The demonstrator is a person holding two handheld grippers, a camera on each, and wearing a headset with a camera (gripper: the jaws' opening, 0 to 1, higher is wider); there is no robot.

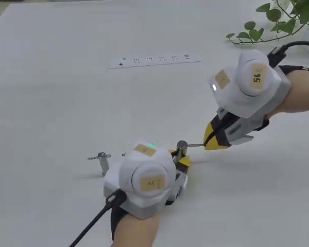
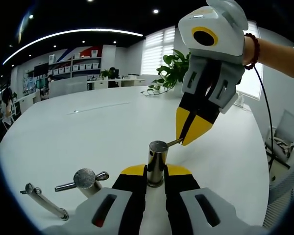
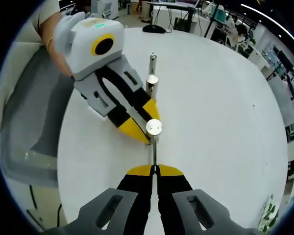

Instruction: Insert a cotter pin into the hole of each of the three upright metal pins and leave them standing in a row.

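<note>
An upright metal pin (image 2: 157, 159) stands on the white table, and my left gripper (image 2: 156, 171) is shut on its lower part. In the head view this pin (image 1: 181, 149) rises just past the left gripper (image 1: 181, 160). My right gripper (image 3: 155, 169) is shut on a thin cotter pin (image 3: 154, 154) whose tip meets the side of the pin's head (image 3: 154, 128). The cotter pin (image 1: 195, 145) lies level between the right gripper (image 1: 208, 143) and the pin. A second metal pin (image 1: 103, 163) stands to the left with a cotter pin (image 1: 99, 156) through it. A third pin (image 2: 44, 200) lies on its side.
A white power strip (image 1: 154, 59) lies farther back on the table (image 1: 51, 103). Plant leaves (image 1: 278, 20) hang over the far right corner. A black cable (image 1: 92, 224) trails from the left gripper toward me.
</note>
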